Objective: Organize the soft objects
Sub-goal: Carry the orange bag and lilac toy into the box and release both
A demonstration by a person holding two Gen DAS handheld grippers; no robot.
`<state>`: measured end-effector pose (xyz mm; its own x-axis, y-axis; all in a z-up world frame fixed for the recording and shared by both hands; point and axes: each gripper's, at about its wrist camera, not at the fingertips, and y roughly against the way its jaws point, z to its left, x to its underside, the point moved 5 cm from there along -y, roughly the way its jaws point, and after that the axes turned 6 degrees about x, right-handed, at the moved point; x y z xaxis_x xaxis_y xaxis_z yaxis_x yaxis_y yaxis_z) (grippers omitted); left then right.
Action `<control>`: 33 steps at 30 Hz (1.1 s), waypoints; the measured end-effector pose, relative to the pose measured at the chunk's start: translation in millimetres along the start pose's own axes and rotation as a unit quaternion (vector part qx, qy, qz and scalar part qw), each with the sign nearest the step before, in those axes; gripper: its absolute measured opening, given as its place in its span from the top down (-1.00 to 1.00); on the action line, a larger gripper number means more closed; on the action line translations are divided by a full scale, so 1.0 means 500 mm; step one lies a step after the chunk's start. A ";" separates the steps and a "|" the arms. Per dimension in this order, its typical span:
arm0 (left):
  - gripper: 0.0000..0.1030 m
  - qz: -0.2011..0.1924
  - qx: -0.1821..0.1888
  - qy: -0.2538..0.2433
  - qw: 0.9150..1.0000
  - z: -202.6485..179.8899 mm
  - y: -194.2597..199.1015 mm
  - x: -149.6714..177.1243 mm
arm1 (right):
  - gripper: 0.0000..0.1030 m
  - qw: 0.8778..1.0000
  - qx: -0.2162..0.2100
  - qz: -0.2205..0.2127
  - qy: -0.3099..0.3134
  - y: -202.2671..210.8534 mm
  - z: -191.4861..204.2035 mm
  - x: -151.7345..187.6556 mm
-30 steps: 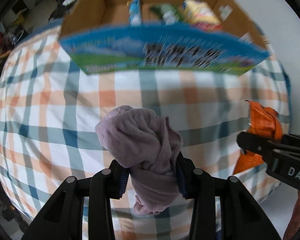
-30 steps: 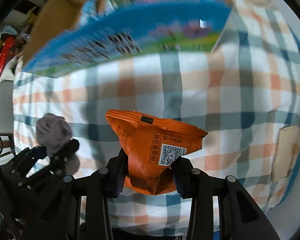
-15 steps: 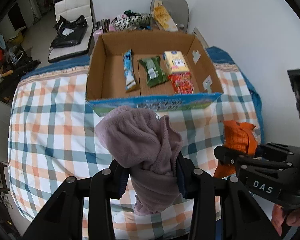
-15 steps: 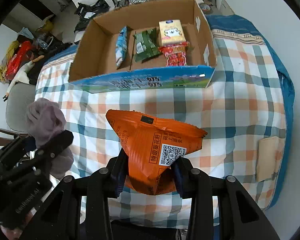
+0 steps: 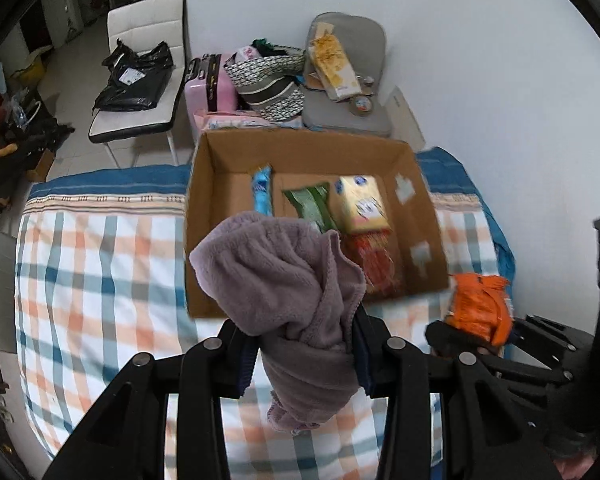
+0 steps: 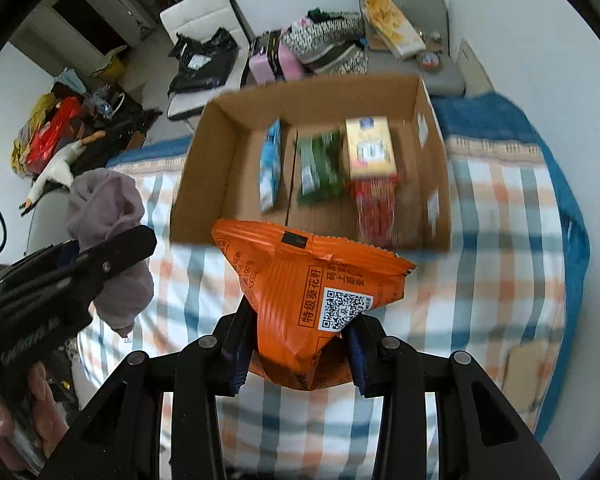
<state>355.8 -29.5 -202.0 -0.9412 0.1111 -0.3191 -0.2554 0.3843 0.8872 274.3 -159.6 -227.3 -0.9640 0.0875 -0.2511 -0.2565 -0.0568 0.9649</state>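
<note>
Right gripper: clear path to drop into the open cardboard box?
Probably yes. The right gripper, shut on the orange snack packet, faces the open-topped cardboard box with only checked bedcover between.

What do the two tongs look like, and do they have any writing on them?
Both tongs are black plastic frames with triangle-shaped cut-outs and round silver-grey screw heads. The left tongs and right tongs have dark blue pads lining the inside of each finger. The left one, seen from the right wrist camera, carries pale lettering on its side, too blurred to read. No cables show.
</note>
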 end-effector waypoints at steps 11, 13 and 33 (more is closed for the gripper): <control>0.29 0.128 0.005 0.048 0.991 0.087 -0.222 -0.088 | 0.19 0.998 0.011 0.052 -0.030 -0.186 -0.013 -0.159; 0.29 0.153 0.007 0.060 0.986 0.101 -0.268 -0.084 | 0.19 0.997 0.015 0.067 -0.029 -0.225 -0.013 -0.167; 0.19 0.245 0.000 0.099 0.964 0.119 -0.425 -0.009 | 0.00 0.987 0.028 0.158 -0.005 -0.421 -0.008 -0.144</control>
<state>427.3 -56.9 -409.0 -0.9727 0.1016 0.2087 0.2309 0.3307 0.9151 397.3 -157.8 -412.5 -0.9943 0.0847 0.0643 0.0621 -0.0284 0.9977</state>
